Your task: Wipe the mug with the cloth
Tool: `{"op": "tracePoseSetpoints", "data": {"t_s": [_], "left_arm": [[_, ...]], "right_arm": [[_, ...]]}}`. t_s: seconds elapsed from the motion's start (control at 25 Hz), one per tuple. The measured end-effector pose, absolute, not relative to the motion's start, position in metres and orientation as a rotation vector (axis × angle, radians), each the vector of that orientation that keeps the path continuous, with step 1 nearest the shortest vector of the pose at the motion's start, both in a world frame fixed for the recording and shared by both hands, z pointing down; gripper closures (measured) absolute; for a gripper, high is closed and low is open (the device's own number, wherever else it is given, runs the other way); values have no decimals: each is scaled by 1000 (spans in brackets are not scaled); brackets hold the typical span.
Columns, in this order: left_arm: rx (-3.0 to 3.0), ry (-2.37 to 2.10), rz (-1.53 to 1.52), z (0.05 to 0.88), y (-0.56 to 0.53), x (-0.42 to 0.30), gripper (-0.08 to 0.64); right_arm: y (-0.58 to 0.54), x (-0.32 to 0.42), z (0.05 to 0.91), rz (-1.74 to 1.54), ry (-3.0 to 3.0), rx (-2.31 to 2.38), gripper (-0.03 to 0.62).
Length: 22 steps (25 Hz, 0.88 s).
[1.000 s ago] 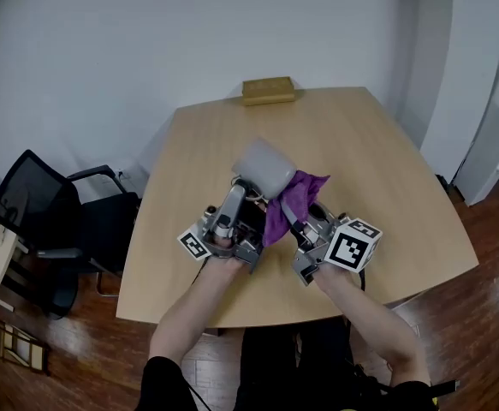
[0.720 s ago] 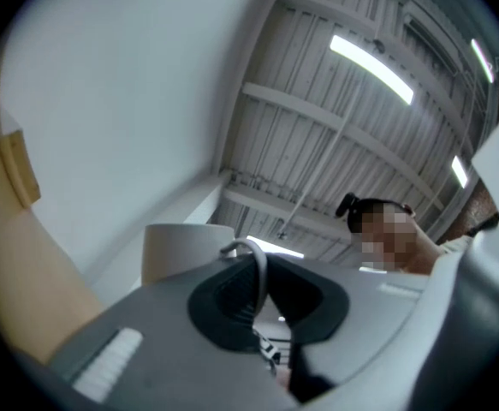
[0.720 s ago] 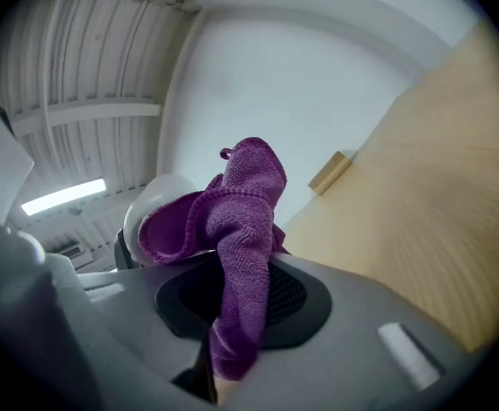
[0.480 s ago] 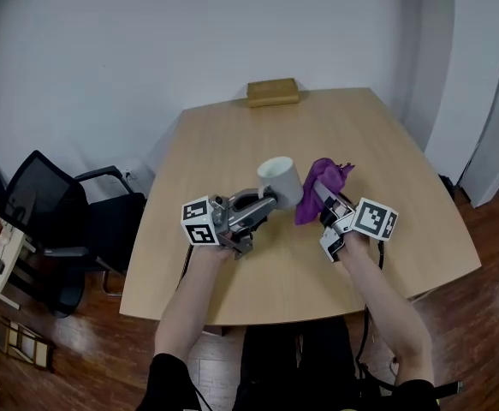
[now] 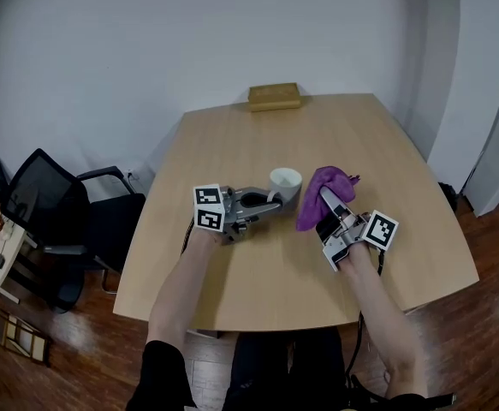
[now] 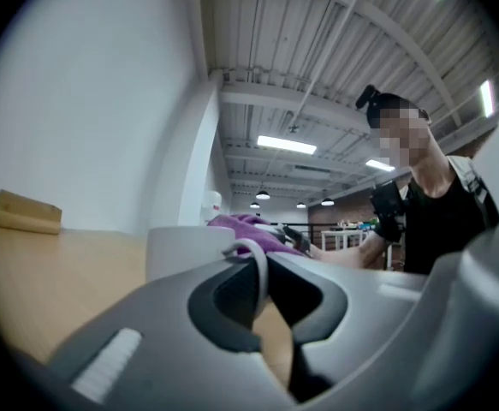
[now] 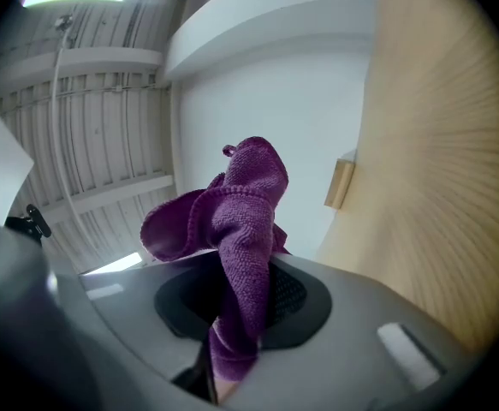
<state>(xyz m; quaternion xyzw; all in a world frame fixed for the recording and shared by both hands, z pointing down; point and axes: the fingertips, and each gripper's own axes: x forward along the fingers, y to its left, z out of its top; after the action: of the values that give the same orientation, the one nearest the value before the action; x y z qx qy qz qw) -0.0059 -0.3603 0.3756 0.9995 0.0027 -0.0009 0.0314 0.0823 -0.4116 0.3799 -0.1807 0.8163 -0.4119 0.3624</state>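
Mug [image 5: 285,182]: head view, upright near the centre of the table [image 5: 403,229]; my left gripper [image 5: 270,204] at its 7 o'clock, cloth [image 5: 322,197] at 4 o'clock.
Left gripper view: jaws nearly closed, pinching the handle [image 6: 251,264].
Right gripper view: right gripper [image 7: 240,332] clamped on cloth. I'd brace the mug and press a broad fold against it.

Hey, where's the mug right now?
In the head view the mug is upright near the middle of the table, its handle pinched by the left tongs, with the purple cloth just to its right.

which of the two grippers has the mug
The left gripper: its jaws pinch the handle of the white mug. The right gripper holds the purple cloth instead.
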Motion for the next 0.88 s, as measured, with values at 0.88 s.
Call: {"op": "tracePoseSetpoints", "data": {"t_s": [0.88], "left_arm": [[3076,-571,834,452,-437,-54,472]], "right_arm": [[-405,75,383,-1112,2083,-428,518]]}}
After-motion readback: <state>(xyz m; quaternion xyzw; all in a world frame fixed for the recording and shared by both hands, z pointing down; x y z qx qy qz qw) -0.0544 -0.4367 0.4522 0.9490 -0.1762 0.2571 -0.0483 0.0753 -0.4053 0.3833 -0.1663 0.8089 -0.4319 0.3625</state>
